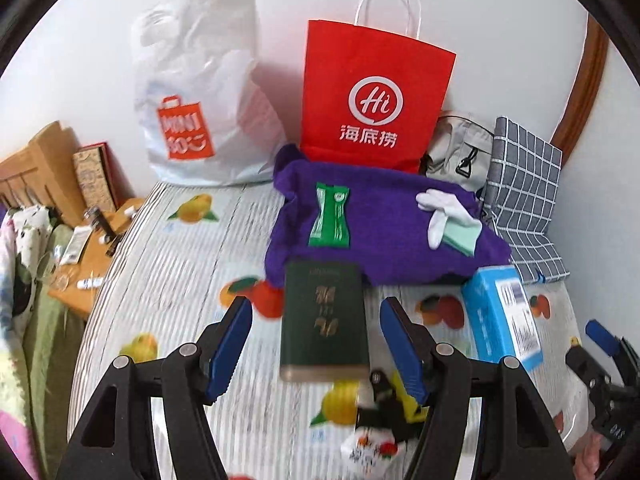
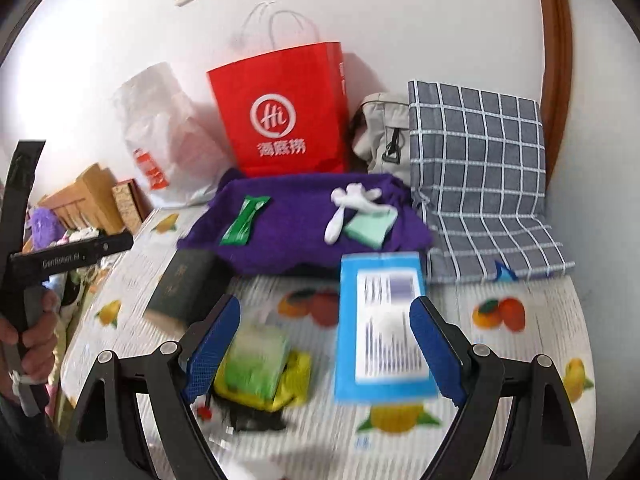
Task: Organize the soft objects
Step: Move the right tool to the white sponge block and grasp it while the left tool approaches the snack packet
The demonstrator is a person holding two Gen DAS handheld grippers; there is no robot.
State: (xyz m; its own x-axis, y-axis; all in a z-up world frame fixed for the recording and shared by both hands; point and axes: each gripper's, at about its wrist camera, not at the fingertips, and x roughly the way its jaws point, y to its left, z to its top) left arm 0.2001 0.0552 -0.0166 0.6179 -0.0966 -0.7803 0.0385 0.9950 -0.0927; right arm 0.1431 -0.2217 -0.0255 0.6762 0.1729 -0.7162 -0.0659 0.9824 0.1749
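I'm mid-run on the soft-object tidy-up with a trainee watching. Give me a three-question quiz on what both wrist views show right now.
1. True or false: the green packet lies on the purple cloth.
2. Multiple choice: what stands directly behind the purple cloth, against the wall? A) a red paper bag B) a wooden stool C) a laundry basket
3. Fill in: in the right wrist view, the right gripper is open, and the blue box shows between its ______.

Key
1. True.
2. A, the red paper bag.
3. Fingers. The left gripper is open as well, with the dark green book showing between its fingers.
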